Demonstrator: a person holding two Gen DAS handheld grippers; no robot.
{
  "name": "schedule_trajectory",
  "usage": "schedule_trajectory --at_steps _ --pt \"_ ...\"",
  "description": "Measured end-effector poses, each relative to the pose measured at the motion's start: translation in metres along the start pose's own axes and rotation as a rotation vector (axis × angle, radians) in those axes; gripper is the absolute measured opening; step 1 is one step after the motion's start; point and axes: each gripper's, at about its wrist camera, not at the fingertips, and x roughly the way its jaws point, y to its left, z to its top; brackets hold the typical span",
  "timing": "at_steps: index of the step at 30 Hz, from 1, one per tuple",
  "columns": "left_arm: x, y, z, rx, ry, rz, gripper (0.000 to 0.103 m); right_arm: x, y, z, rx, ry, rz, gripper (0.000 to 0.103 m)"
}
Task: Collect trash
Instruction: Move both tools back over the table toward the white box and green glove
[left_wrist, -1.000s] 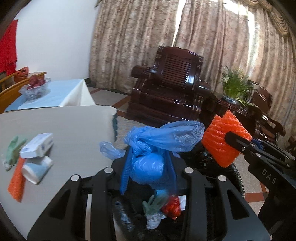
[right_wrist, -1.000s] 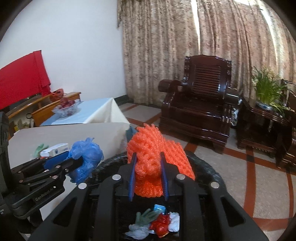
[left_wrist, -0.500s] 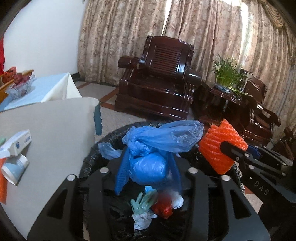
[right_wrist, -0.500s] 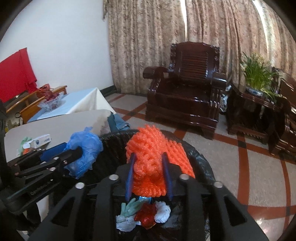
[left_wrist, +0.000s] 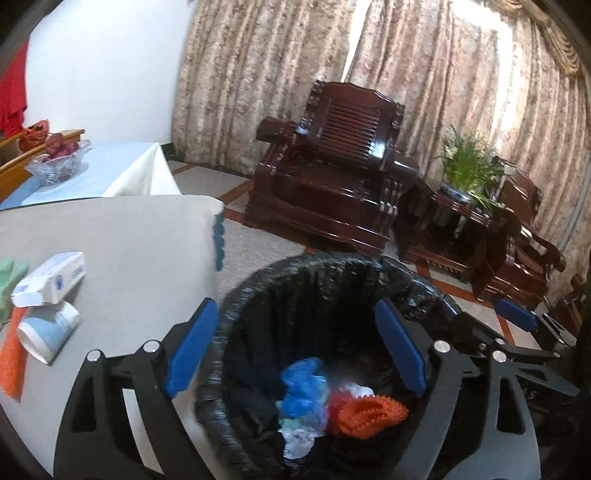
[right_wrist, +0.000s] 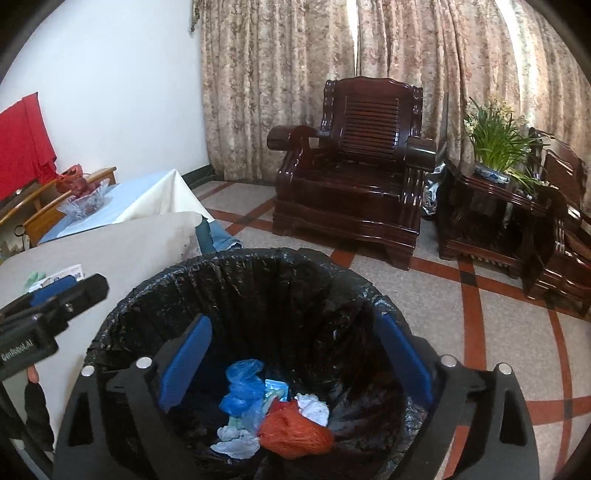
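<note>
Two spread empty grippers, left gripper (left_wrist: 295, 347), right gripper (right_wrist: 295, 365), over bin (right_wrist: 243, 273), armchair (right_wrist: 354, 177) beyond.

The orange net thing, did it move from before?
Yes. The orange net dropped out of the right hand-held gripper, down into the black trash bin, beside the blue bag.

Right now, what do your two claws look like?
Both are black plastic frames with silver bolts and flat blue pads on the fingers. The left claw has white lettering on its side, seen from the right camera. The right claw matches it.
</note>
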Motion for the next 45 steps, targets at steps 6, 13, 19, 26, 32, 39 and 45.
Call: schedule_trajectory --at_steps 6,13,19,26,32,39,45 --pt "-0.024 0.031 0.006 -0.008 -0.030 0.085 0.089 -0.005 0.022 0.004 -0.058 -0.023 0.047 0.097" --pt "-0.066 0.090 0.009 -0.063 -0.068 0.222 0.089 -0.009 0.071 0.009 -0.090 -0.046 0.164 0.097" --pt "-0.107 0.149 0.010 -0.115 -0.101 0.354 0.089 -0.008 0.132 0.016 -0.151 -0.059 0.272 0.097" --pt "-0.138 0.209 0.007 -0.160 -0.120 0.486 0.089 -0.001 0.204 0.024 -0.196 -0.074 0.379 0.097" --pt "-0.148 0.256 0.000 -0.207 -0.116 0.552 0.089 0.015 0.261 0.023 -0.229 -0.062 0.430 0.097" --pt "-0.146 0.288 -0.011 -0.217 -0.093 0.571 0.089 0.035 0.306 0.018 -0.241 -0.038 0.443 0.097" --pt "-0.143 0.308 -0.015 -0.237 -0.083 0.569 0.089 0.053 0.338 0.010 -0.273 -0.010 0.440 0.097"
